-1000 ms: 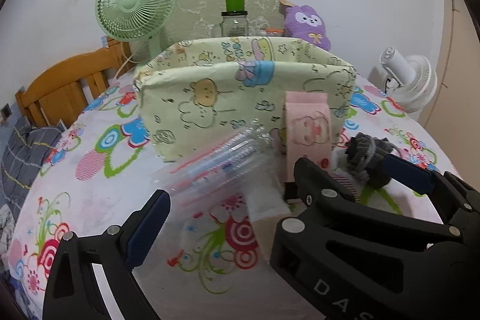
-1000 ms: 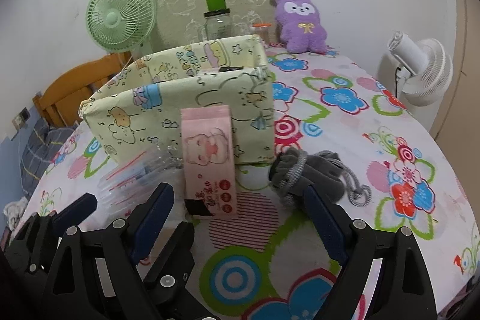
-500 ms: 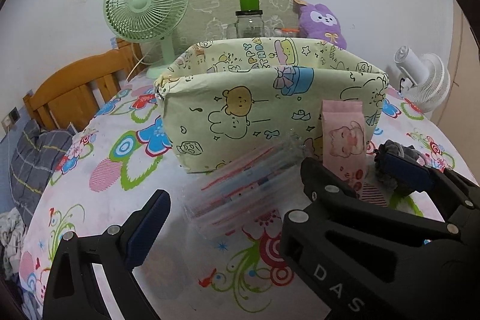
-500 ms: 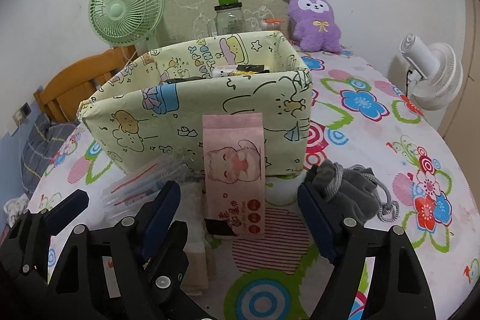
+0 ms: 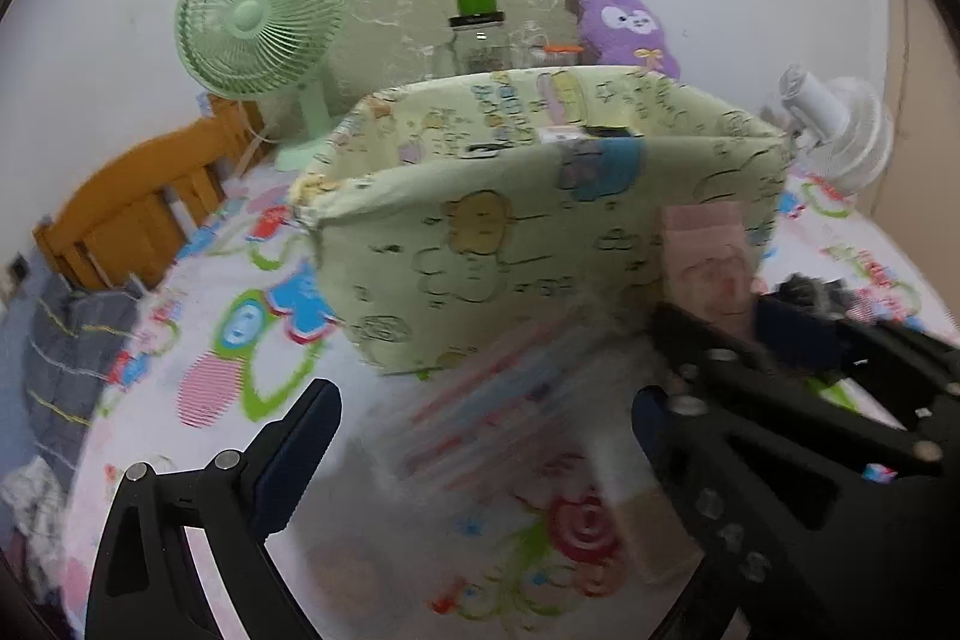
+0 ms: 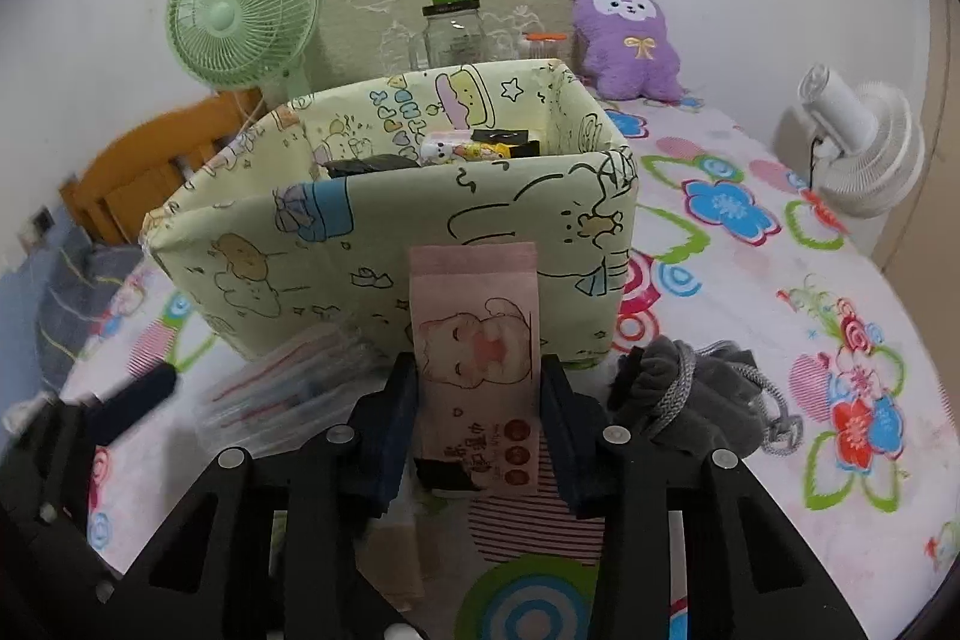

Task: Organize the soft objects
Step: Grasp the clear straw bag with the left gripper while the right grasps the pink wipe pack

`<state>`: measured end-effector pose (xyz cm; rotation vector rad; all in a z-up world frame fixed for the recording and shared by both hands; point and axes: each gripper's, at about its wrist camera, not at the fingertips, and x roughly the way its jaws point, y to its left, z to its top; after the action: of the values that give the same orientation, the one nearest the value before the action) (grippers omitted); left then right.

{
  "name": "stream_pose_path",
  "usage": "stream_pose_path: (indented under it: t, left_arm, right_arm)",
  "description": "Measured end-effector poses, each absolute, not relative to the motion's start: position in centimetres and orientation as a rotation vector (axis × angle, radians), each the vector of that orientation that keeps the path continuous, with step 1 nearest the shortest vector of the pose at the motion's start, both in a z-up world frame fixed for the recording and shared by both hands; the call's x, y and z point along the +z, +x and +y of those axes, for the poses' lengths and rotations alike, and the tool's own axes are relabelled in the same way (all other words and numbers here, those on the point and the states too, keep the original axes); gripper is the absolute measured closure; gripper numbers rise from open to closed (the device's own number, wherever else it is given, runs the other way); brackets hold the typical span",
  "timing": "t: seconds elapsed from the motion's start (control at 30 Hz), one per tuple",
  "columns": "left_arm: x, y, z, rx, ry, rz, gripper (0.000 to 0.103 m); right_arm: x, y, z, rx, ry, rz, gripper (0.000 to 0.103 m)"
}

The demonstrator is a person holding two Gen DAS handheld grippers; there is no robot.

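Note:
My right gripper (image 6: 477, 430) is shut on an upright pink tissue pack (image 6: 474, 334) that stands against the front of the pale green cartoon fabric box (image 6: 372, 244). The pack also shows, blurred, in the left wrist view (image 5: 708, 268). My left gripper (image 5: 480, 436) is open and empty above a clear plastic pack with red and blue stripes (image 5: 498, 400), which lies in front of the box (image 5: 510, 244). A grey drawstring pouch (image 6: 702, 394) lies right of the pink pack. Small packets (image 6: 474, 148) sit inside the box.
A green desk fan (image 6: 240, 16), a glass jar with a green lid (image 6: 453, 22) and a purple plush toy (image 6: 624, 34) stand behind the box. A white fan (image 6: 864, 142) stands at the right table edge. A wooden chair (image 5: 138, 214) is at the left.
My right gripper has moved forward and closed on the pink tissue pack. My left gripper has moved closer to the box and stays open; its view is blurred by motion.

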<state>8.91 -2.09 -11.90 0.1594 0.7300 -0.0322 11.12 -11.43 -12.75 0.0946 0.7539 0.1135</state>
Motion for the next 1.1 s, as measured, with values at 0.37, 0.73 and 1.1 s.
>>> stream_pose_path:
  t: [0.37,0.73,1.1]
  left_arm:
    - [-12.4,9.9,-1.7,-0.094,0.138,0.767,0.025]
    - [-12.4,8.8,-1.4,-0.143,0.099,0.797,0.07]
    - [-11.4,6.8,-1.4,-0.149,0.069,0.762,0.082]
  right_arm:
    - [-12.8,11.1,-11.6,0.119,0.103,0.752,0.06]
    - [-12.7,10.4,-11.2,0.127,0.099,0.759,0.06]
    - [-11.9,8.5,-11.3,0.126,0.105,0.747,0.06]
